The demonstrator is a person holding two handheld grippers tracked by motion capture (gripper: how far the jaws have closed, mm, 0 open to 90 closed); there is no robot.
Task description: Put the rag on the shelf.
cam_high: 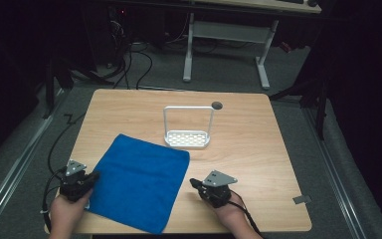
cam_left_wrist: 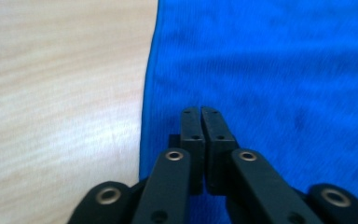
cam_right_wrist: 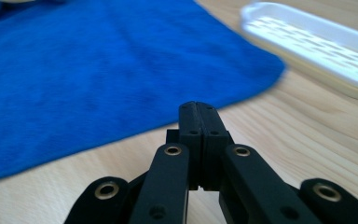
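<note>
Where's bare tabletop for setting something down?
Widest: right of the rack, from the table edge down past the right gripper. Also the far strip behind the rack, and left of the cloth. Crowded: near centre, cloth corner almost meeting the rack.

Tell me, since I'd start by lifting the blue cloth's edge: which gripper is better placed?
Probably the left gripper: shut, it sits over the blue cloth at its edge. The right gripper, also shut, is over bare table, short of the cloth.
</note>
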